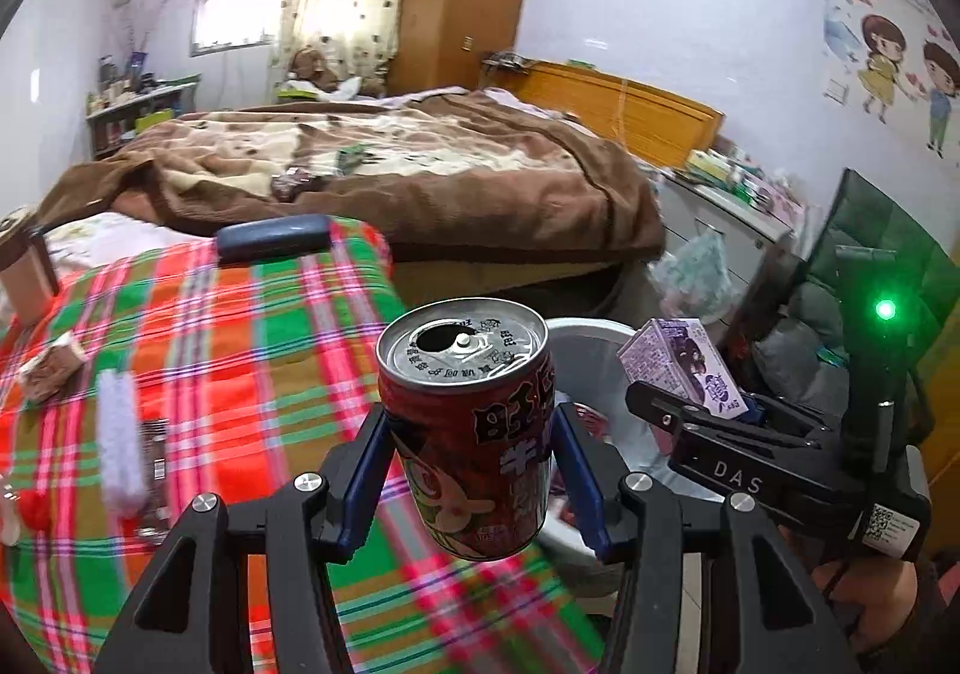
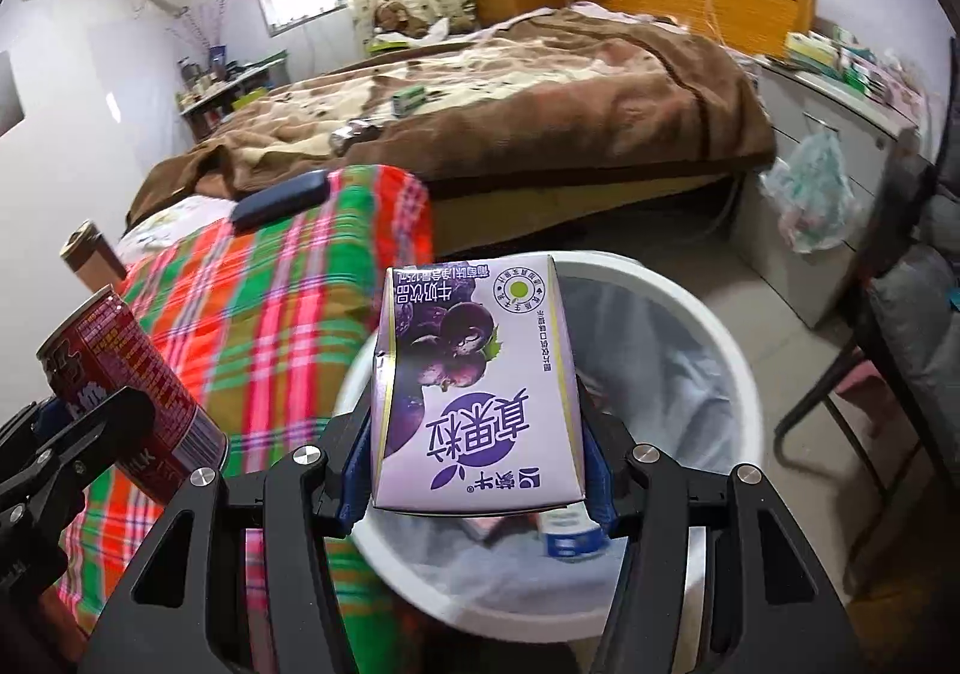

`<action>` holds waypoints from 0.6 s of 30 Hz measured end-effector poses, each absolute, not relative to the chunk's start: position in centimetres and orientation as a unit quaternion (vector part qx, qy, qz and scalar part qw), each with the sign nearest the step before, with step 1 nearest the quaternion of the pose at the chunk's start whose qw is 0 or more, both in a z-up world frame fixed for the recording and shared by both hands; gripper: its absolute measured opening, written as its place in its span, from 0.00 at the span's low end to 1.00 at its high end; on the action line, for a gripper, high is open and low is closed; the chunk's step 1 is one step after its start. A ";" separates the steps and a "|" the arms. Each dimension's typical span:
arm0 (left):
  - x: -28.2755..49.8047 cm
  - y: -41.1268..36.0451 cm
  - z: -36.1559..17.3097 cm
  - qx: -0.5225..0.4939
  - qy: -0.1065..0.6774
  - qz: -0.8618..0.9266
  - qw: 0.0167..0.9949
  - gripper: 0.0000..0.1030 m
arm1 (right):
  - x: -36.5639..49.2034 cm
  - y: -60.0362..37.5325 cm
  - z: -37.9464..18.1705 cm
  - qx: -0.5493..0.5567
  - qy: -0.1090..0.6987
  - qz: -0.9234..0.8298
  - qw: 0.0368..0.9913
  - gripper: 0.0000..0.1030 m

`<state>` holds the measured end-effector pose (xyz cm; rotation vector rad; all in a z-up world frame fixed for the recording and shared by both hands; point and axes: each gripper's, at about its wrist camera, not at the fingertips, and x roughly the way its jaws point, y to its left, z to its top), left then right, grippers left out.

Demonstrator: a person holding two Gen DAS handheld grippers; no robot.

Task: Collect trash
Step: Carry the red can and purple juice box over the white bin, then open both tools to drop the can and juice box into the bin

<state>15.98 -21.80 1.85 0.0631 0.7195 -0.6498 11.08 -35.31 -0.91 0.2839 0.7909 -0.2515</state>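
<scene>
My left gripper (image 1: 468, 464) is shut on a red drink can (image 1: 465, 422), held upright with its opened top showing, over the edge of the plaid bedspread (image 1: 240, 326). The same red can (image 2: 126, 392) shows at the left of the right wrist view. My right gripper (image 2: 474, 458) is shut on a purple milk carton (image 2: 474, 392), held above the white trash bin (image 2: 738, 374). In the left wrist view that purple carton (image 1: 684, 362) and the right gripper (image 1: 708, 404) sit to the right, beside the white bin (image 1: 594, 332). The bin holds some wrappers and a liner.
A dark glasses case (image 1: 273, 239) lies on the plaid spread, with wrappers (image 1: 54, 368) and a white fuzzy strip (image 1: 120, 440) at its left. A bed with a brown blanket (image 1: 390, 164) lies behind. A chair (image 2: 900, 314) and a cabinet with a plastic bag (image 2: 810, 188) stand right.
</scene>
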 end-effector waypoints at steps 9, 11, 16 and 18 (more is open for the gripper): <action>15.8 -26.5 0.6 0.046 0.362 -0.349 0.863 0.52 | 10.1 -38.2 -2.4 0.140 0.403 -0.147 0.892 0.55; 15.9 -27.2 0.2 0.045 0.369 -0.353 0.859 0.52 | 9.9 -38.8 -2.7 0.140 0.409 -0.151 0.889 0.55; 16.4 -28.8 -1.4 0.051 0.389 -0.359 0.847 0.52 | 10.0 -39.6 -3.8 0.134 0.433 -0.148 0.879 0.56; 16.6 -29.2 -1.9 0.052 0.398 -0.363 0.841 0.52 | 10.0 -39.8 -4.2 0.129 0.441 -0.153 0.875 0.56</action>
